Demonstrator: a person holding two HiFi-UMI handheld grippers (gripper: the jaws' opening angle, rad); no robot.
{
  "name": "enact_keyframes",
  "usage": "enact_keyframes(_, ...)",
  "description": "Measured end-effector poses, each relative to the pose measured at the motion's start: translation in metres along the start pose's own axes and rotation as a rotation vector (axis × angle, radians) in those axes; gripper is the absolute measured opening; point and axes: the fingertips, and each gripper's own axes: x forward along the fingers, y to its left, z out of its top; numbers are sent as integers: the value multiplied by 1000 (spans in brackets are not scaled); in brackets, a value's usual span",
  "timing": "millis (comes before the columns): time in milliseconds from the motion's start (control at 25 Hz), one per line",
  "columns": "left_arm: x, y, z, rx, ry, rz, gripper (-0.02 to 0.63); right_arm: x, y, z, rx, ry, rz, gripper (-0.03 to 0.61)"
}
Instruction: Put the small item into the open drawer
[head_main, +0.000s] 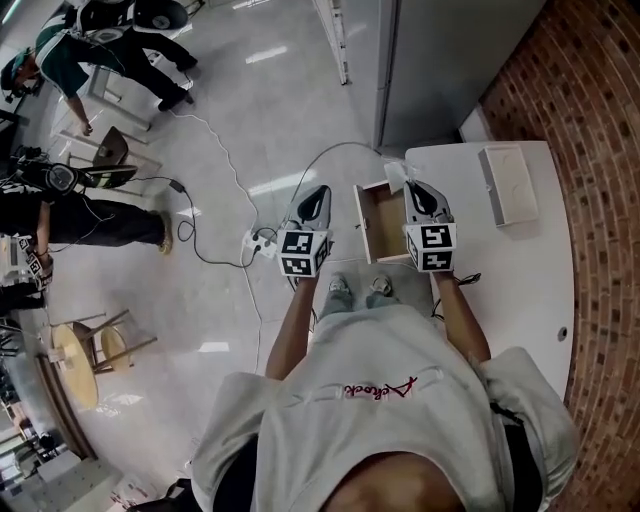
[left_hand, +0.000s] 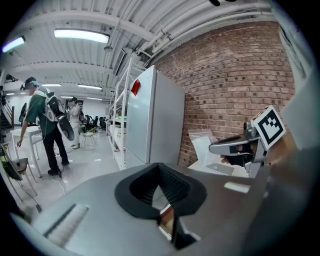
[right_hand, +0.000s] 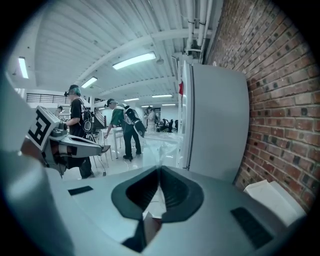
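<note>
Bag pinched above open drawer, centre of head view.
Right hand-held gripper (head_main: 413, 187) has its jaws closed narrow on a small clear bag (head_main: 396, 175), which hangs at the jaw tips over the far right corner of the drawer (head_main: 375, 228). The drawer sticks out from the left edge of the white surface (head_main: 520, 270), and its inside looks bare. Left hand-held gripper (head_main: 318, 192) is left of the drawer over the floor, jaws together, nothing between them. A white box (head_main: 508, 185) lies on the surface at upper right, well apart from the bag.
</note>
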Motion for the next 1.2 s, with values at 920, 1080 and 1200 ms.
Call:
enact_keyframes(920,22,13,-106,-61,177,-135,9,12,13,-129,117,235,-118,17)
enact_keyframes(1080,21,5,-142,-75,218,-144,9,7,23,-167,137,295,-102,17)
enact_keyframes(1200,18,-5,-165,-109,251,-137,9,0,28,-195,150,344,-88,17)
